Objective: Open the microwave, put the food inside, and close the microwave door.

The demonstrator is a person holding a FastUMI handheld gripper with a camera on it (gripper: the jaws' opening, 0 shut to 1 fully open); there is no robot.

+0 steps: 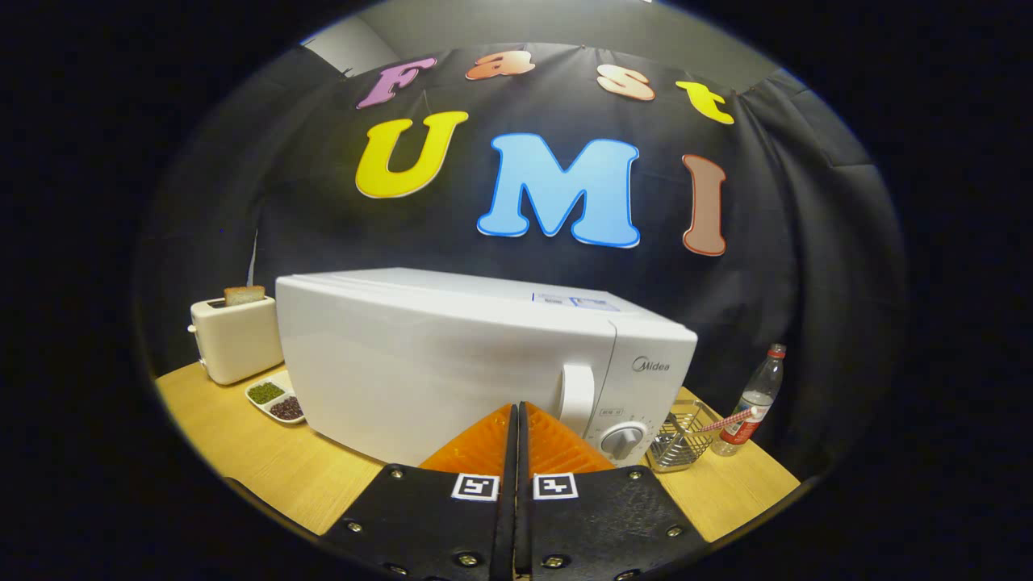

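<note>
Gripper view: microwave (pixel 452 355) on desk (pixel 266 468), door closed
Hand-held gripper (pixel 516 411): fingers pressed together, empty, just before door handle (pixel 576 397)

A black cloth wall (pixel 807 266) hangs in loose folds behind the scene. Above it shows a strip of plain grey-white room wall (pixel 565 24). A light wooden tabletop (pixel 258 460) with a fine grain spreads below the cloth, brightly and evenly lit from overhead.

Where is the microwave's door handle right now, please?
The handle is on the microwave front, just ahead of the closed gripper, beside the dial.
</note>
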